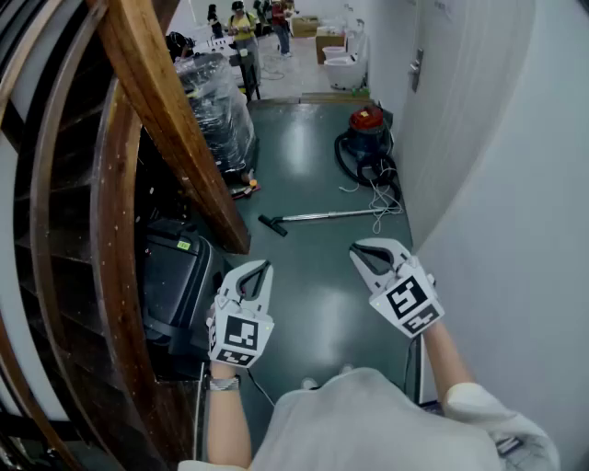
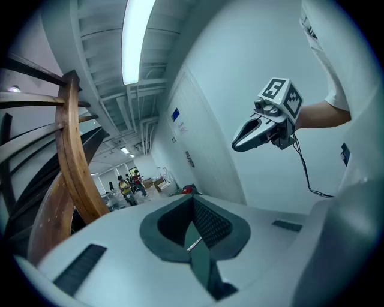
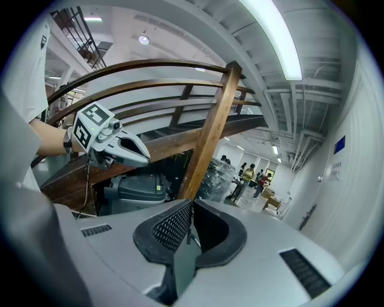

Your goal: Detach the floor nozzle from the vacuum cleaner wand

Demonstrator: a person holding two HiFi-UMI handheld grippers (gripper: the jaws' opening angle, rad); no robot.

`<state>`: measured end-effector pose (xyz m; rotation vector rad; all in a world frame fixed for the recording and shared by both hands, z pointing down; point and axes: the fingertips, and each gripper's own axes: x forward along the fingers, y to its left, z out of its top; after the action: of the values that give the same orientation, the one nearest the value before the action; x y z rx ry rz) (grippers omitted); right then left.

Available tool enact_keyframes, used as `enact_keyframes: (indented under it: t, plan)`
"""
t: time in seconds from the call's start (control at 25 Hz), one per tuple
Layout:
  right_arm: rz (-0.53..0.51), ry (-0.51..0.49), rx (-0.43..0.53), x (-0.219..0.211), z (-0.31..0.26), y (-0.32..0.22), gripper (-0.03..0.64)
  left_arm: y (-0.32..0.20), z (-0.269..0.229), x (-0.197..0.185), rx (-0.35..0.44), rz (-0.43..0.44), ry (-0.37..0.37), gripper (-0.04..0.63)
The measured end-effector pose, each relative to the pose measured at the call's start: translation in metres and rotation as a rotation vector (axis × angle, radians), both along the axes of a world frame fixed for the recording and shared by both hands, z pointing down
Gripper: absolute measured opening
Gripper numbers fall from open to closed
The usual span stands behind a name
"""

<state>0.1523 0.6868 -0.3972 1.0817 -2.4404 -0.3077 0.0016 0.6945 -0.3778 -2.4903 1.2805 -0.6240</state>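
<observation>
Bottom centre of the head view: a person's pale shirt (image 1: pixel 368 423) and two bare forearms reach forward over a dark green floor (image 1: pixel 313 294). The left gripper (image 1: pixel 264 266) is held at lower centre-left. Its fingers (image 2: pixel 207 222) are clenched together with nothing between them. The right gripper (image 1: pixel 356 248) is level with it at centre-right, close to a white wall (image 1: pixel 515 184). Its fingers (image 3: pixel 171 228) are also pressed together on nothing. Neither gripper touches anything.

Left of the left gripper, a dark bin (image 1: pixel 175 285) stands under a slanting wooden stair beam (image 1: pixel 166 110). Further up the floor, well apart from both grippers, the metal vacuum cleaner wand (image 1: pixel 331 215) lies flat, with the black floor nozzle (image 1: pixel 272 224) joined to its left end. Beyond it, by the wall, the red-topped vacuum cleaner (image 1: pixel 368 124) sits with its dark hose (image 1: pixel 350 166) and a loose white cord (image 1: pixel 382 198). At the top, distant people (image 1: pixel 244 28) stand in a bright room.
</observation>
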Motion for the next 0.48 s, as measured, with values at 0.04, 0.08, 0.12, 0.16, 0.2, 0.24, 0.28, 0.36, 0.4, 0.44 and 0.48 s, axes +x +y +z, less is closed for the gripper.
enact_keyframes:
  t: [0.04,0.08,0.12,0.16,0.2,0.24,0.28,0.36,0.4,0.44,0.48]
  plan:
    - [0.007,0.009,0.016,0.002,0.001,-0.002,0.032,-0.001,0.001,0.001,-0.001,0.001,0.002,-0.002]
    - [0.013,0.017,0.031,0.003,0.001,-0.003,0.033,-0.002,0.001,0.002,-0.003,0.002,0.005,-0.002]
    - [0.020,0.024,0.041,0.005,0.003,-0.005,0.034,-0.003,0.002,0.002,-0.005,0.002,0.008,-0.002]
    - [0.027,0.030,0.047,0.007,0.004,-0.006,0.034,-0.003,0.003,0.003,-0.007,0.002,0.012,-0.002]
    - [0.031,0.034,0.048,0.009,0.007,-0.007,0.034,-0.003,0.004,0.004,-0.010,0.002,0.015,-0.002]
    - [0.033,0.037,0.046,0.012,0.010,-0.008,0.034,-0.003,0.006,0.005,-0.015,0.001,0.019,-0.002]
    - [0.037,0.035,0.041,0.014,0.012,-0.009,0.034,-0.003,0.009,0.005,-0.020,-0.001,0.022,-0.002]
    - [0.045,0.031,0.035,0.019,0.016,-0.011,0.034,-0.004,0.014,0.006,-0.034,-0.006,0.029,-0.002]
    - [0.044,0.032,0.037,0.022,0.018,-0.012,0.034,-0.004,0.016,0.007,-0.040,-0.011,0.032,-0.002]
    - [0.038,0.033,0.043,0.025,0.018,-0.013,0.034,-0.005,0.018,0.008,-0.045,-0.015,0.034,-0.002]
    - [0.026,0.037,0.049,0.026,0.019,-0.013,0.034,-0.007,0.020,0.010,-0.049,-0.019,0.035,-0.002]
